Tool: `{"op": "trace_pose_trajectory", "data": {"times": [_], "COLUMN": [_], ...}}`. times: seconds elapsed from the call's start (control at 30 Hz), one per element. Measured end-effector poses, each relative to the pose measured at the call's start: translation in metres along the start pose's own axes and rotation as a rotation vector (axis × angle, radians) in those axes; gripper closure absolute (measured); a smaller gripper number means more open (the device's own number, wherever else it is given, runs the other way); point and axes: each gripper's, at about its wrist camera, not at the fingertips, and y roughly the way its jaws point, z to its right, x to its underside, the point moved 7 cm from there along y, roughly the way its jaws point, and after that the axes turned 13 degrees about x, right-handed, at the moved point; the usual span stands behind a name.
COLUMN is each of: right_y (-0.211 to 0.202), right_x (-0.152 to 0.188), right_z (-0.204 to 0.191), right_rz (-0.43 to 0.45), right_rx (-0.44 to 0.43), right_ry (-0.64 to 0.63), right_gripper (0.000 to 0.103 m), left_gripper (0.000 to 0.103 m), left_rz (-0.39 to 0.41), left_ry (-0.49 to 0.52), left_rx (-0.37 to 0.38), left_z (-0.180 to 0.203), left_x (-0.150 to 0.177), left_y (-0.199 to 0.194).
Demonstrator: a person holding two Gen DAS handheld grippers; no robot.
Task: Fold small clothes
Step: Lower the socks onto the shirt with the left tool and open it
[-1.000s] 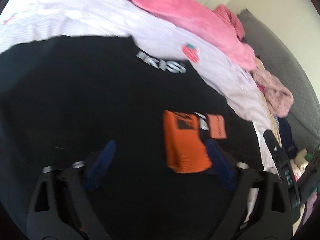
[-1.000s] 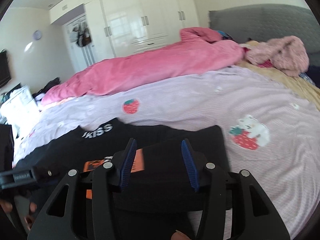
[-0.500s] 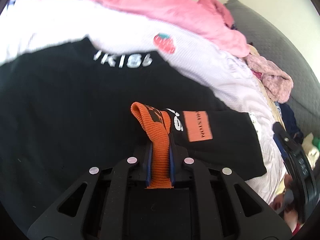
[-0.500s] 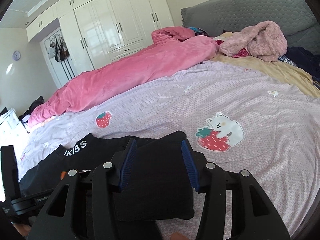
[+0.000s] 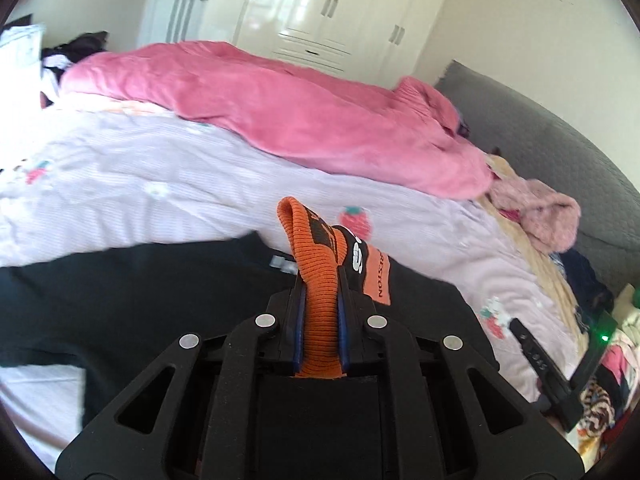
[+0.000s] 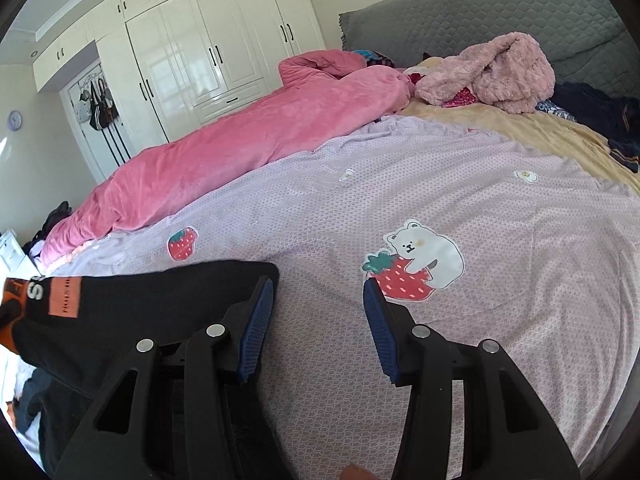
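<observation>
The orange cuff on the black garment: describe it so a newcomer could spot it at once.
Start at the bed with the lilac strawberry-print sheet, then find the black garment spread on its near side. The left claw is shut on the orange cuff, a ribbed knit band with black lettering, the only bright orange among the black cloth and pink bedding.

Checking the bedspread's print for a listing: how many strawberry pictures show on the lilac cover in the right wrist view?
2. A plain strawberry lies near the black garment's far edge; another strawberry, with a white bear leaning on it, sits just beyond the right gripper. Others may be hidden under the garment.
</observation>
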Motion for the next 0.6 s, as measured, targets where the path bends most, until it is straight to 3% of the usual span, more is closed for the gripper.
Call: {"op": "trace_pose_trajectory", "data": {"times": [0.1,0.37,0.6], "right_y": [0.000,-0.001,-0.012], "right_x": [0.002,0.010,0.029], "right_z": [-0.005,-0.027,-0.072], "right_rz": [0.002,0.011,0.033], "right_rx": [0.002,-0.019,-0.109], "right_ry": [-0.023,-0.117,-0.254], "right_gripper": [0.057,0.057,0.057], "left_gripper": [0.097,0.098,0.097], "left_rz": [-0.004,-0.063,-0.091], "left_ry": [-0.027,-0.088,-0.118], "left_rx": [-0.049,-0.084,-0.106], "left_z": [-0.026,-0.068,-0.089], "left_x": [0.003,0.028,0.039], "left_y": [-0.007,-0.003,0.001]}}
